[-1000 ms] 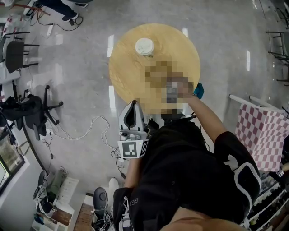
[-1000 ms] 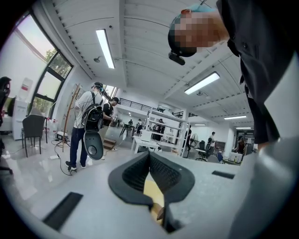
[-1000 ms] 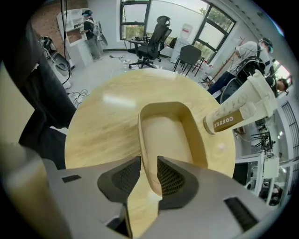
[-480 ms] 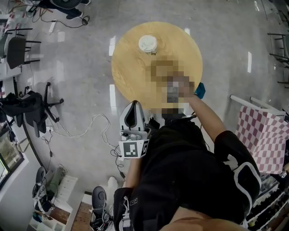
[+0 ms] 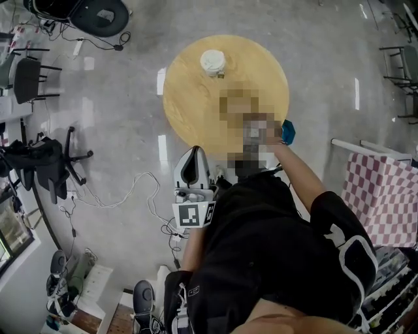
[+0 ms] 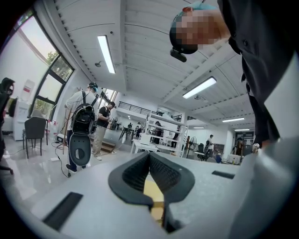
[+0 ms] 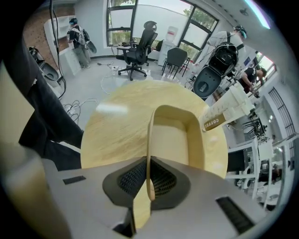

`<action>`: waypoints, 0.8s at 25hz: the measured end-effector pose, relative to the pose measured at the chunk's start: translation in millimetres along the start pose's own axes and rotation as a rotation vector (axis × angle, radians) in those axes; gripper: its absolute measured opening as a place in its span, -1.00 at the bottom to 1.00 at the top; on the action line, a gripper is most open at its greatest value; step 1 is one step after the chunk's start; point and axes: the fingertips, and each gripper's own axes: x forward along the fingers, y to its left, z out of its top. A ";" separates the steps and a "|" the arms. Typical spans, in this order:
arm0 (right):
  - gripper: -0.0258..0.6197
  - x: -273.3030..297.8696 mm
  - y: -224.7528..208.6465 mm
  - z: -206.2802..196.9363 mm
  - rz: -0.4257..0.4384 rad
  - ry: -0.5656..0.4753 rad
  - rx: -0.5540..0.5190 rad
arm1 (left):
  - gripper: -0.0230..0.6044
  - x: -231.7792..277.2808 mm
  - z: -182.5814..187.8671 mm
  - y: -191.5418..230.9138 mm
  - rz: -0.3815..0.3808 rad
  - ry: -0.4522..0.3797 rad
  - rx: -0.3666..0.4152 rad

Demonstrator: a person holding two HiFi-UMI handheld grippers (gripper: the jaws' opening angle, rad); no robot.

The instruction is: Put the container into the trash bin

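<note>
A beige oblong container [image 7: 180,140] hangs just above the round wooden table [image 7: 117,126]. My right gripper [image 7: 149,161] is shut on its left wall and the jaws are still closing; the thin rim is pinched between the pads. In the head view a mosaic patch covers that gripper [image 5: 255,134] and the container over the table's near right part. My left gripper [image 5: 191,153] is held low by my waist, pointing level toward the table [image 5: 196,98]. In the left gripper view its jaws [image 6: 149,156] are shut with nothing between them.
A paper coffee cup with a white lid [image 5: 213,62] stands at the table's far side, just past the container [image 7: 229,109]. A black rounded bin-like thing [image 5: 98,14] stands on the floor far left. Office chairs [image 5: 39,163], cables [image 5: 124,192] and a checked cloth [image 5: 382,196] surround me.
My right hand has come up a little with the container. The view has shifted, bringing the black rounded thing in at the top left. The left gripper looks the same.
</note>
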 end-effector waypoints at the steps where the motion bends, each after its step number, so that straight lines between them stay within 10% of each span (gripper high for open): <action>1: -0.81 -5.1 3.9 -0.5 -0.011 0.000 0.010 | -0.89 -5.3 -0.7 -1.3 -0.008 -0.004 0.001; 20: -0.81 -173.3 165.7 5.6 -0.200 -0.015 0.220 | -0.90 -175.6 7.3 -80.1 -0.258 -0.060 0.030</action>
